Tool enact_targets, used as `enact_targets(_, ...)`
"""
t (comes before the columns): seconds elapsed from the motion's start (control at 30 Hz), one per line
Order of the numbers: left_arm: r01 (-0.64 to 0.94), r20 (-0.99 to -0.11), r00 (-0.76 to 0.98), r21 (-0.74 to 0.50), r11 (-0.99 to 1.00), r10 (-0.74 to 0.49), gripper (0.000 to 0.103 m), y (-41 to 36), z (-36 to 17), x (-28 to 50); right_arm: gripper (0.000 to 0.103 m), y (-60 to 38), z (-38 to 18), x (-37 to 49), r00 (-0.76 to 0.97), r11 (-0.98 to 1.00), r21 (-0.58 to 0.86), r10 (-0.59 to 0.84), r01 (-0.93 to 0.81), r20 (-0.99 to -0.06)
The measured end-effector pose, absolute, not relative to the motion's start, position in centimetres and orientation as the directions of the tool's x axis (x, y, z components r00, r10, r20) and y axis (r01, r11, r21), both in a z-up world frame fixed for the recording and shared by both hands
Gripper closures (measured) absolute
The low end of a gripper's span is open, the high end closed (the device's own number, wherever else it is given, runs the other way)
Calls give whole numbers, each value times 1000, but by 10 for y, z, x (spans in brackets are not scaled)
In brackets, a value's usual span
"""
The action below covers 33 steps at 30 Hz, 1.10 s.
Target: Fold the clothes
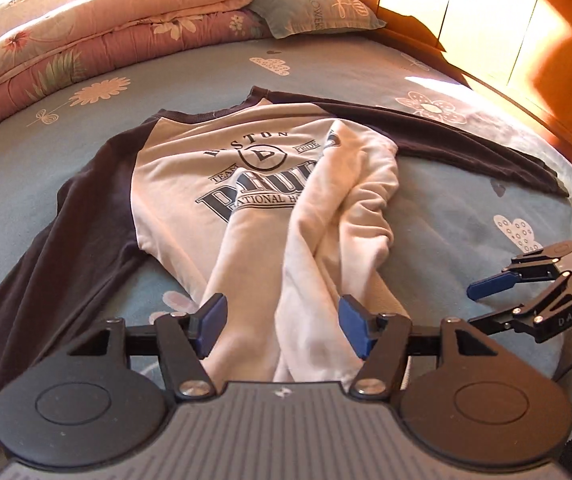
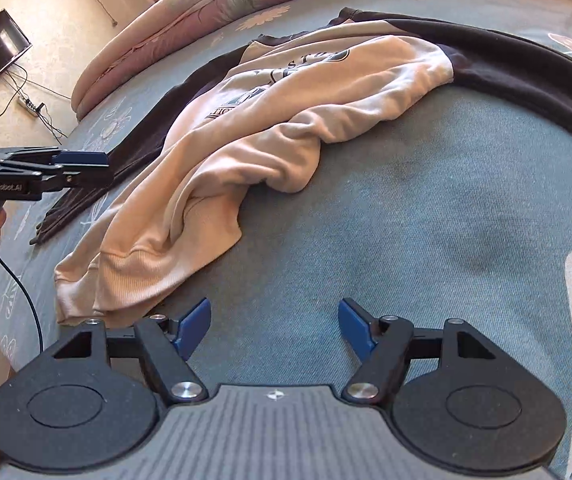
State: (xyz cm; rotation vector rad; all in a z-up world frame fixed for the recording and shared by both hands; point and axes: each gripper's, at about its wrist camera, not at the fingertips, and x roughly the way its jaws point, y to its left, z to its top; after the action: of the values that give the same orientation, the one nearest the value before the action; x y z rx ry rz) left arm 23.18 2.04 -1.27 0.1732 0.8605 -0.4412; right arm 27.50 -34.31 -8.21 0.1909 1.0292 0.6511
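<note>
From my left wrist view, the sweatshirt [image 1: 245, 184] lies chest-up on the bed sheet [image 1: 466, 208], its neckline toward the pillow [image 1: 318, 8]. The cream body on the side nearer the headboard [image 1: 506, 52] has been thrown over the printed chest in a loose, twisted roll that runs toward me. My left gripper [image 1: 281, 316] hangs over the near end of that roll with its pads released and apart; cloth shows between them, but they are not pressing it. My right gripper [image 1: 498, 292] sits just off the roll's headboard side, above bare sheet. The risk here is that the roll is bunched, not flat, so any fold laid on top will lock the creases in.

From my right wrist view, my right gripper [image 2: 273, 320] is spread wide over bare sheet, holding nothing, with the ribbed hem [image 2: 125, 276] just beside its left finger. The hem is doubled on itself, and if I pinch there I may catch only one layer and drag the body askew. The left gripper [image 2: 81, 160] hovers beyond the hem; from this side angle I cannot tell its gap. The dark sleeve [image 2: 526, 80] on the headboard side lies well apart from the roll and could be trapped underneath if I fold before tucking it.
</note>
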Motion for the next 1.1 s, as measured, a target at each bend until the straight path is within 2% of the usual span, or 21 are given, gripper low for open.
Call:
enact_targets(0.17,504,-725,635,127,854,-267,37,-19,-21,176,23,-347,-79,246,353,808,432,571,-402,-741)
enact_targets(0.33,589,-720,659,315,744,-216,37,-72,-51,156,23,-362,-78,219,365,826,432,552,-362,-750)
enact_targets(0.43,590,-702,696,440,677,-150,37,-97,-70,152,23,-372,-78,203,369,837,429,539,-341,-757)
enact_targets(0.57,552,-693,718,511,659,-64,38,-110,-90,162,23,-385,-78,184,387,844,431,531,-319,-754)
enact_targets(0.77,460,-644,765,559,690,11,36,-108,-88,176,23,-392,-75,176,399,846,441,531,-299,-748)
enact_targets(0.93,404,-616,787,536,741,17,36,-89,-67,184,22,-385,-62,187,399,766,524,642,-372,-655)
enact_targets(1.1,353,-621,783,484,801,30,36,-64,-55,194,21,-351,-66,215,298,625,632,778,-458,-553)
